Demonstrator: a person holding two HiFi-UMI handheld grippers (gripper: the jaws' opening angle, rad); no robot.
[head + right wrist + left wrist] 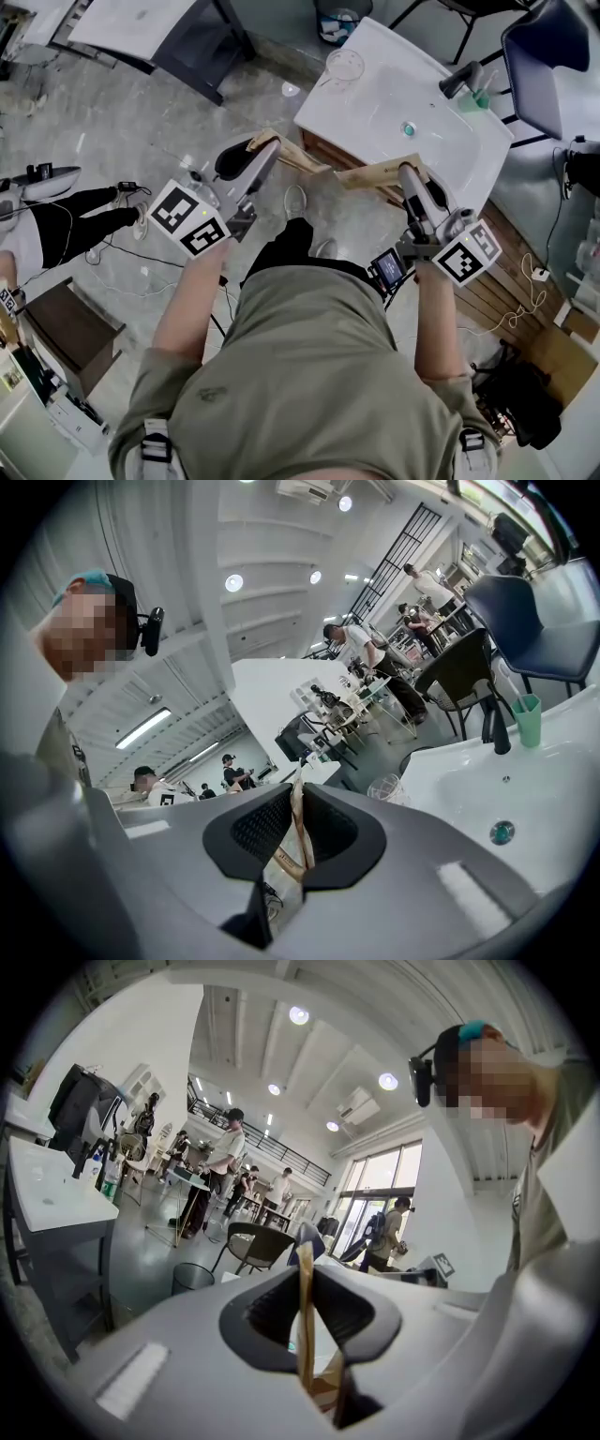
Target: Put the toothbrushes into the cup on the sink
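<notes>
The left gripper point(269, 143) pinches a tan toothbrush packet point(300, 157) at centre frame. The right gripper point(409, 171) clamps a second packet point(373, 174) beside it. At upper right, the white sink point(394, 89) carries a green cup point(482, 94).

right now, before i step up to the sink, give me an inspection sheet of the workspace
surface: white sink, basin bare apart from the drain
job's things: left toothbrush and right toothbrush, both tan and seemingly paper-wrapped, not yet in a cup; green cup beside the faucet
clutter: clear glass on the sink's far left corner
grippers: left hand-held gripper and right hand-held gripper each shut on a toothbrush, short of the sink
cables: black leads on the floor at left; white cable on the boards at right
surroundings: waste bin, blue chair, seated person's legs
</notes>
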